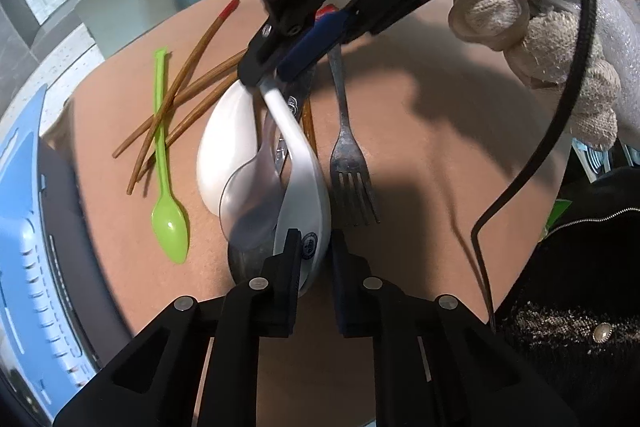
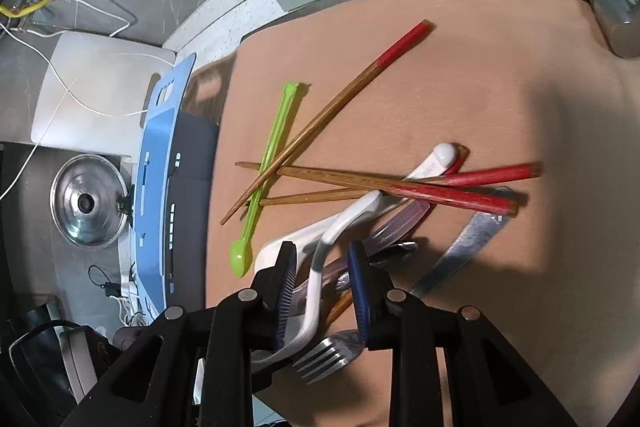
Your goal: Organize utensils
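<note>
Left wrist view shows a white ceramic spoon (image 1: 304, 163) in a utensil heap on the tan surface (image 1: 440, 167), its logo-stamped bowl pinched in the nearly closed left claw (image 1: 316, 255), which points steeply down. The right claw (image 1: 276, 67), its housing lettered "DA", reaches in from a gloved hand (image 1: 560, 39) and narrowly straddles that spoon's handle; whether its pads press I cannot tell. Beside lie a fork (image 1: 350, 163), a green spoon (image 1: 168, 211) and chopsticks (image 1: 188, 87).

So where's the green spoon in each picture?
Left wrist view: the green spoon lies left of centre, bowl toward the bottom, handle crossing the chopsticks.
Right wrist view: the green spoon sits in the middle, bowl low, just left of the white spoons.
Shared landmark: the blue rack on the left edge of the mat.
</note>
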Motion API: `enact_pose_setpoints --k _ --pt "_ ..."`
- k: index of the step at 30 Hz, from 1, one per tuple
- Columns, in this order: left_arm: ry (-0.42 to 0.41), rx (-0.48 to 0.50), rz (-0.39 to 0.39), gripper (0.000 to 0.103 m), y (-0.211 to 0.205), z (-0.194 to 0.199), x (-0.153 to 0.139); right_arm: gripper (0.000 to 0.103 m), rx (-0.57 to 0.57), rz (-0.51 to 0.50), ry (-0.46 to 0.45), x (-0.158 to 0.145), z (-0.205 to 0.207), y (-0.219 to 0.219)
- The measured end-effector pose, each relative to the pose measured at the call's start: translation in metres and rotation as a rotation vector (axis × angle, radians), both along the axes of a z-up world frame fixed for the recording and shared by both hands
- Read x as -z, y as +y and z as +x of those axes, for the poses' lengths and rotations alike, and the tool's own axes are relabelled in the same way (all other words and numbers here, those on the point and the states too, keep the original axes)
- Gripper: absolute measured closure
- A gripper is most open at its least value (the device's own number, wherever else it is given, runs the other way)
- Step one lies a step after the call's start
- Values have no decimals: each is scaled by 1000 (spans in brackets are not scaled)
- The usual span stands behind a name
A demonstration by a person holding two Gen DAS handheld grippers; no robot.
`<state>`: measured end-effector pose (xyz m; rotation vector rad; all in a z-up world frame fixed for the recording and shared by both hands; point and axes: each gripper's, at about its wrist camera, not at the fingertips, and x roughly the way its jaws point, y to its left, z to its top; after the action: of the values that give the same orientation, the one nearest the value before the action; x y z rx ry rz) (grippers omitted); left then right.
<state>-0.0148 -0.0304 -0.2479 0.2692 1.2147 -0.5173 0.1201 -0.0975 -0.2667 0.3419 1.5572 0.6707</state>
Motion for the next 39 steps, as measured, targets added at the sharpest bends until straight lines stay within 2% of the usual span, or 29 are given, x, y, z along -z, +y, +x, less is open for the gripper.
enact_pose_setpoints --k 3,9,11,14,20,23,27,33,39 --pt "-2 4 -15 92 -1 3 0 79 -3 28 45 6 -4 3" --pt "-5 -1 -39 93 -4 -6 -3 79 -24 12 17 9 -10 9" --pt "-4 -7 -49 93 -3 -7 -3 89 -34 20 16 10 -11 10" --pt "-11 -6 -58 93 0 -8 -4 94 -31 30 27 17 -12 11" --pt "-12 -7 -56 94 -3 -11 -7 95 -29 23 11 12 -15 13" --pt "-15 -10 -86 94 0 -15 -11 95 -5 42 33 8 -17 3" --pt "-26 7 -96 94 -3 -18 -18 95 -13 38 15 -2 -22 -4" --pt "-10 43 -123 94 -16 -13 -10 94 50 66 84 6 -23 -28" --pt "-22 94 -146 94 -38 -7 -13 94 115 47 60 0 -29 -59"
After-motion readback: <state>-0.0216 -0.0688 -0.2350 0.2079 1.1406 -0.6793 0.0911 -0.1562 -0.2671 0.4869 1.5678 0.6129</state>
